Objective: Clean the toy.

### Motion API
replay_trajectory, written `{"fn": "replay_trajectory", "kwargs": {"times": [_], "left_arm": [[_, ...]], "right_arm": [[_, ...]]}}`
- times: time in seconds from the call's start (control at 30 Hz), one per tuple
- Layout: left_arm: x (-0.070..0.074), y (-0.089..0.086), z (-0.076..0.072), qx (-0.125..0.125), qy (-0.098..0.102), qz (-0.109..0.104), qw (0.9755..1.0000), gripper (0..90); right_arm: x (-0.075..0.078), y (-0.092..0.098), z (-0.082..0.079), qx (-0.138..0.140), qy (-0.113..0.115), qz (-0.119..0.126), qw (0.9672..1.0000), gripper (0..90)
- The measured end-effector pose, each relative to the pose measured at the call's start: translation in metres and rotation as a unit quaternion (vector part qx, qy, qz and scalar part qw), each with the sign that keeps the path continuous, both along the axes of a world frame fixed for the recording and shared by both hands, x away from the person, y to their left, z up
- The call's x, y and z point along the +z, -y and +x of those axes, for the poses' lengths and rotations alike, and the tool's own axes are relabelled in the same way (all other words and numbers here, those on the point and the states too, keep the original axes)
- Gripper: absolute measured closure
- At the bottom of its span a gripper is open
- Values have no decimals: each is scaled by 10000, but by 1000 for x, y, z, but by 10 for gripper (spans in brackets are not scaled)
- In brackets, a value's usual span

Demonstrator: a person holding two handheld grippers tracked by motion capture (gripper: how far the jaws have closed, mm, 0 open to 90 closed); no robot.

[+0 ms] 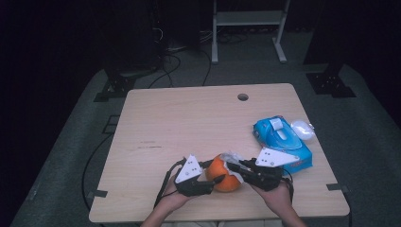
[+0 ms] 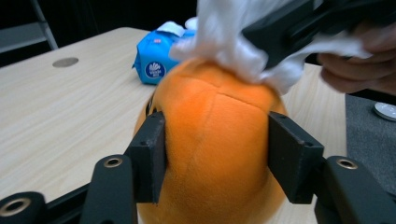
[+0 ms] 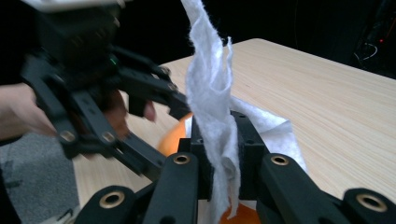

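Near the surface's [image 1: 189, 118] front edge, the left hand-held gripper [image 1: 218, 179] clasps an orange plush ball [image 2: 215, 144]; the right hand-held gripper [image 1: 231, 165] pinches a white wipe [image 3: 212, 107] against its top.

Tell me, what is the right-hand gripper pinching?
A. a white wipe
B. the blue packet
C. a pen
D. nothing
A: in the right gripper view the right gripper has its black jaws closed on a white wipe, draped over the orange ball that the left gripper clamps.
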State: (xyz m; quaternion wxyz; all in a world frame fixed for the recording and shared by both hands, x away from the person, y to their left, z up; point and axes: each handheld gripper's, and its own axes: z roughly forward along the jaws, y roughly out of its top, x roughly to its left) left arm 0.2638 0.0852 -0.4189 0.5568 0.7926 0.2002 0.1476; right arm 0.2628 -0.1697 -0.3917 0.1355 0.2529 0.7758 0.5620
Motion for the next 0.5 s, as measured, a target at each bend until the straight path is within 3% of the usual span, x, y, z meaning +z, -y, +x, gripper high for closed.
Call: {"fn": "replay_trajectory", "kwargs": {"times": [0.07,0.13,0.2,0.3,0.37,0.5], "left_arm": [[-2,-1,2,-22,-1,-100,9999,446],[-5,0,4,62,32,-118,9999,361],[-11,3,7,187,67,34,9998,202],[-23,9,12,172,-85,75,9998,134],[-26,12,12,129,-82,60,9999,140],[-19,11,7,102,12,179,9998,351]], "right_arm": [[-4,4,5,-66,-103,22,9999,806],[-9,7,10,-164,-133,-32,9998,806],[-11,13,14,-291,-158,-2,9995,806],[-12,17,17,-366,-207,63,9991,806],[-12,14,14,-333,-190,15,9993,806],[-6,8,6,-218,-93,28,9997,806]]}}
